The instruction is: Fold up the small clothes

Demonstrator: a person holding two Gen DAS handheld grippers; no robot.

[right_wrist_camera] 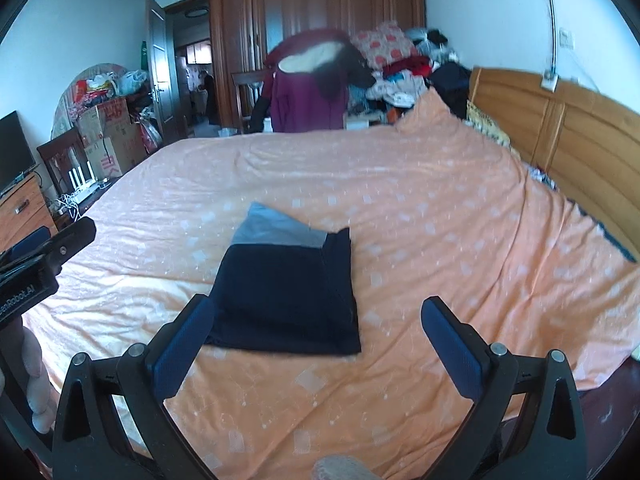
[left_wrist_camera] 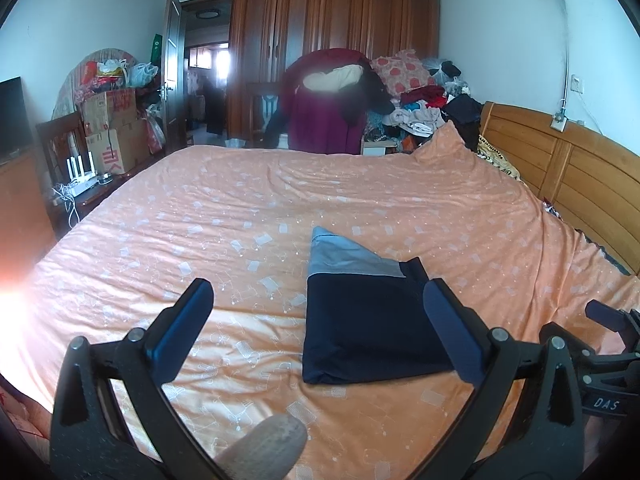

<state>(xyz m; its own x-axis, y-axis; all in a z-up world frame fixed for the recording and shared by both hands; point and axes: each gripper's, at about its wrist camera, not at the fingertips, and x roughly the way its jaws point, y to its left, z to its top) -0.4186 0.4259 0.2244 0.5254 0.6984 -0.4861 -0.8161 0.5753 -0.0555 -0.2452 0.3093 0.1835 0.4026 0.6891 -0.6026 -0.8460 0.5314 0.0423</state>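
Folded navy garment [left_wrist_camera: 372,328] (grey panel at far end) lies flat on bed [left_wrist_camera: 224,216], orange sheet. Left hand-held gripper [left_wrist_camera: 318,304] jaws spread wide, holding nothing. Right hand-held gripper [right_wrist_camera: 318,316] likewise apart, empty, just short of garment.

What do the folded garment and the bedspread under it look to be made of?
Folded garment: soft matte knit, probably cotton jersey; navy with a grey panel, limp flat folds, no sheen. Bedspread: thin woven fabric, likely cotton or a blend; orange print, fine creases, a slight sheen where the light hits it.
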